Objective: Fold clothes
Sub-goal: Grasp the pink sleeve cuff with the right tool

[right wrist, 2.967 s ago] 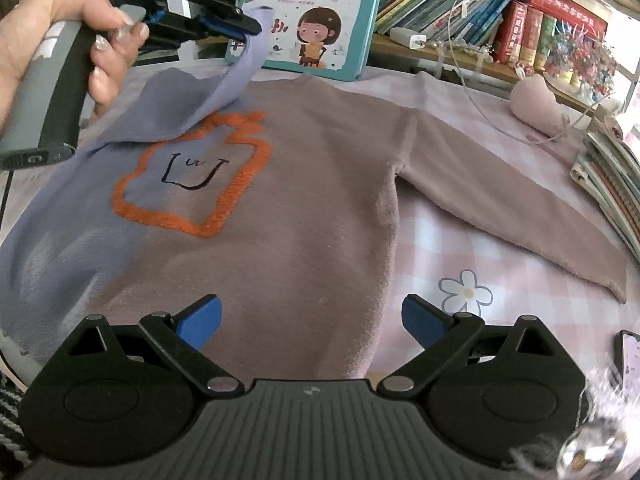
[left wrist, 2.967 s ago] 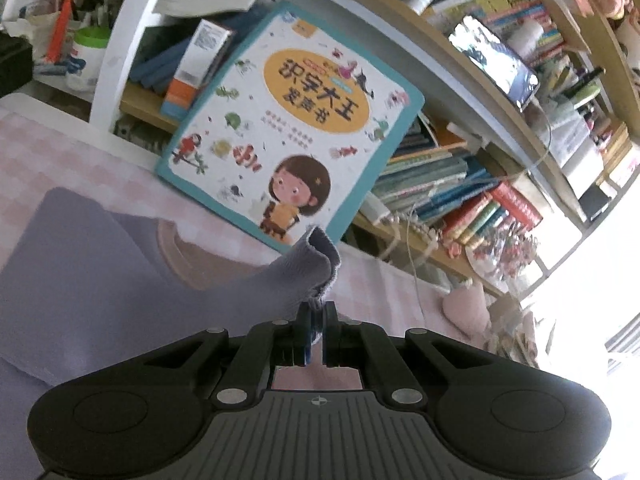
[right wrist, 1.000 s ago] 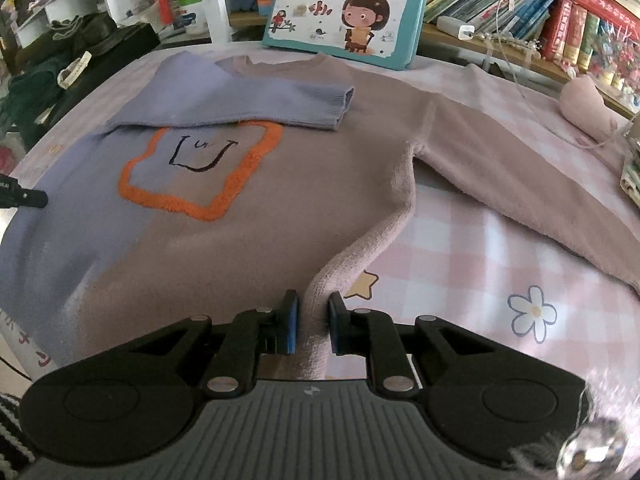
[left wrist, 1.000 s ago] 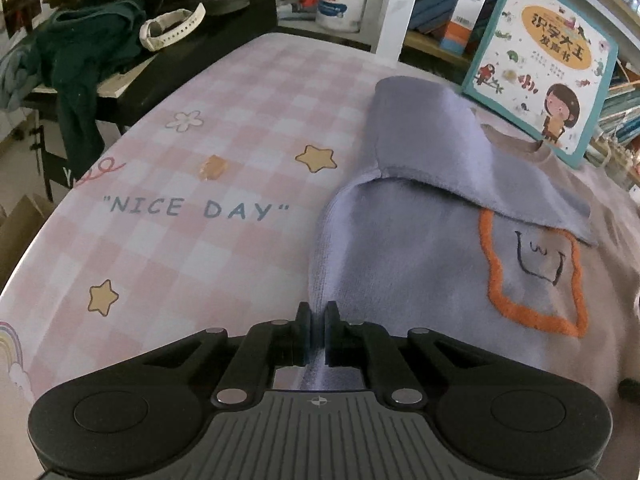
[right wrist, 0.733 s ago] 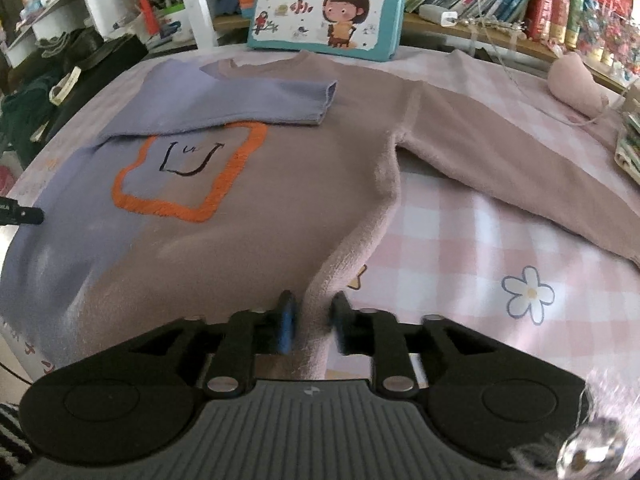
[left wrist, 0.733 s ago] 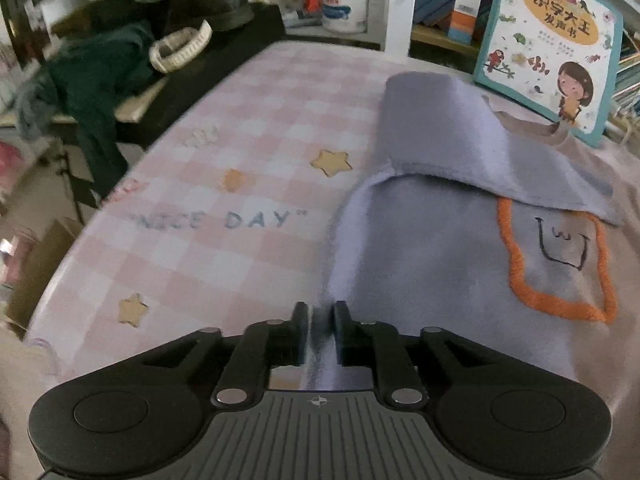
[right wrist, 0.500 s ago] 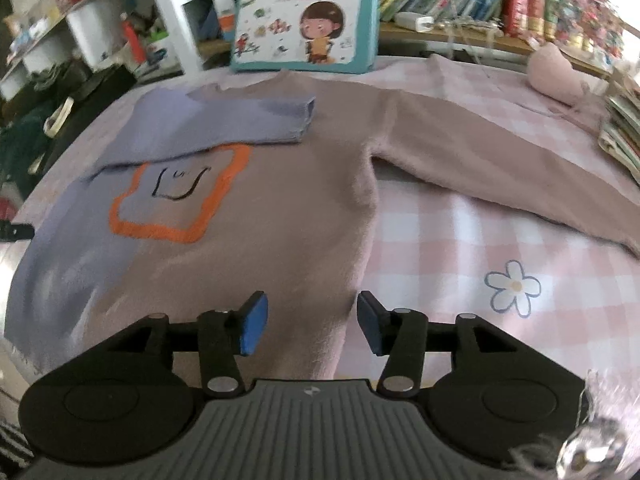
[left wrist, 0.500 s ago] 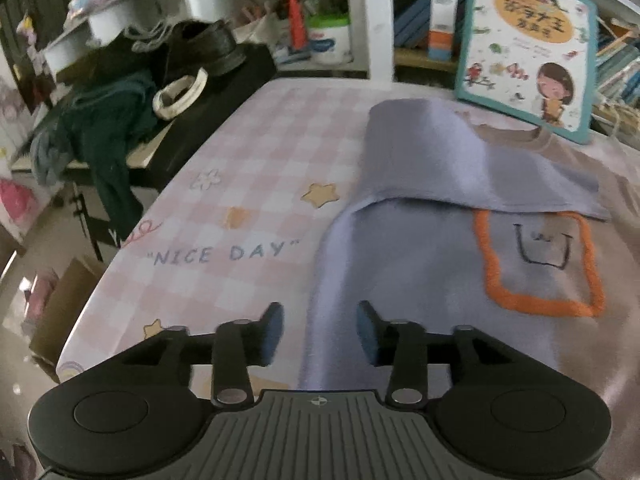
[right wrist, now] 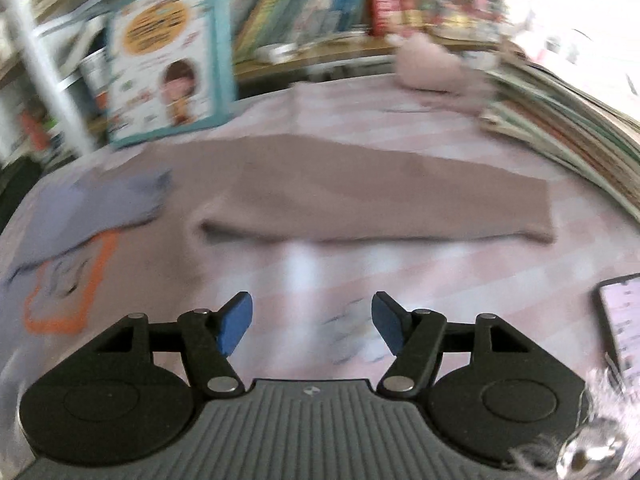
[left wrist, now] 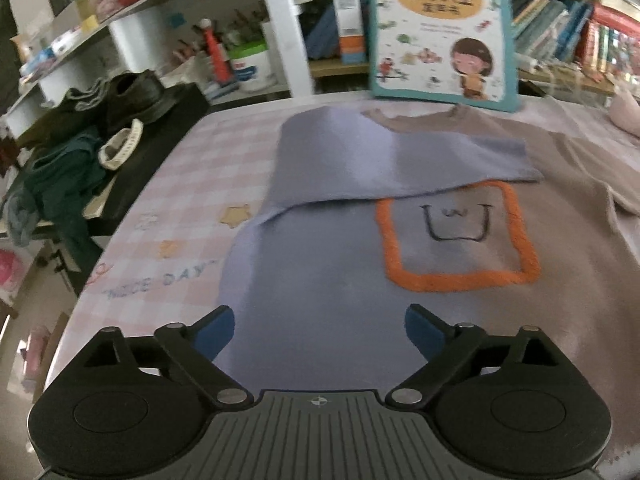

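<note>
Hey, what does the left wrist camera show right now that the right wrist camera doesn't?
Only the left wrist view shows the side table with the dark shoe and green clothes, plus the "NICE DAY" print.

Only the right wrist view shows the outstretched brown sleeve, the phone, the stacked books and the pink plush.

Both show the sweater with its lilac sleeve folded across the chest, the orange outline, the picture book, and an empty hand-held gripper.

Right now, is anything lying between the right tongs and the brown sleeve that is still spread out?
Nothing visible does. Only bare checked tablecloth lies between the open right tongs and the brown sleeve. The phone lies off to the side.
</note>
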A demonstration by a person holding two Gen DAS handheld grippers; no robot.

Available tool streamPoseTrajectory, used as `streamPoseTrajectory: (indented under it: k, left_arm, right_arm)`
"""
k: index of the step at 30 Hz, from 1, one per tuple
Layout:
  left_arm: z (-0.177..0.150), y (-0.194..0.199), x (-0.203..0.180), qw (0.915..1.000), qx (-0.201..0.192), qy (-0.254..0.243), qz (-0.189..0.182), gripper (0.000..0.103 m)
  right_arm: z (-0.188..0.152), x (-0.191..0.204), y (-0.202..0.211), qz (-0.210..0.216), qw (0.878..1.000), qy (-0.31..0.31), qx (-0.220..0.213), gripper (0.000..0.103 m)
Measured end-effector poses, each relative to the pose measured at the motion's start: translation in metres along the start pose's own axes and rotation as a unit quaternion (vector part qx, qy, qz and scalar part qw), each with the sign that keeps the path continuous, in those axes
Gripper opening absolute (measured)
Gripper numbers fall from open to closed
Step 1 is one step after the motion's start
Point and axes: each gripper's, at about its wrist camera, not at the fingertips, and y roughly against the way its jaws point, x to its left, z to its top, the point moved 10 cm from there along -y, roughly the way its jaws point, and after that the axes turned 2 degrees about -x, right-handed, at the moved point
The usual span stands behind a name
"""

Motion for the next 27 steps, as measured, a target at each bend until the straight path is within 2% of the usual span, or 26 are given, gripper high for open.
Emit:
streamPoseTrajectory:
  k: [9, 11, 13, 15, 20, 23, 24, 25, 27]
  left_arm:
    - [-0.012, 0.008, -0.021, 0.9998, -0.004, -0.001, -0.021, 0.098]
    - [-0.014, 0.009, -0.021, 0.9998, -0.003, 0.003, -0.021, 0.098]
    - [-0.016, 0.008, -0.022, 0.9998, 0.0, 0.007, -0.021, 0.098]
    - [-0.017, 0.008, -0.023, 0.9998, 0.003, 0.007, -0.02, 0.098]
    - [-0.022, 0.009, -0.026, 0.9998, 0.01, 0.005, -0.019, 0.098]
    - [-0.025, 0.008, -0.029, 0.9996, 0.015, 0.002, -0.022, 0.098]
    - [-0.025, 0.008, -0.03, 0.9996, 0.016, 0.0, -0.023, 0.098]
    - [-0.026, 0.007, -0.031, 0.9995, 0.018, -0.002, -0.024, 0.098]
    - [-0.026, 0.007, -0.033, 0.9995, 0.018, -0.006, -0.026, 0.098]
  right_arm:
    - [0.029, -0.106, -0.018, -0.087, 0.992, -0.09, -0.016, 0.061]
    - [0.034, -0.124, -0.021, -0.102, 0.989, -0.104, -0.019, 0.057]
    - [0.036, -0.137, -0.024, -0.116, 0.986, -0.116, -0.015, 0.049]
    - [0.035, -0.145, -0.027, -0.12, 0.985, -0.126, -0.009, 0.045]
    - [0.034, -0.148, -0.029, -0.122, 0.984, -0.126, -0.015, 0.043]
    - [0.032, -0.14, -0.031, -0.131, 0.988, -0.083, -0.021, 0.032]
    - [0.032, -0.137, -0.032, -0.122, 0.989, -0.079, -0.024, 0.021]
    - [0.033, -0.135, -0.033, -0.114, 0.99, -0.078, -0.026, 0.014]
    - [0.033, -0.133, -0.033, -0.11, 0.99, -0.083, -0.028, 0.013]
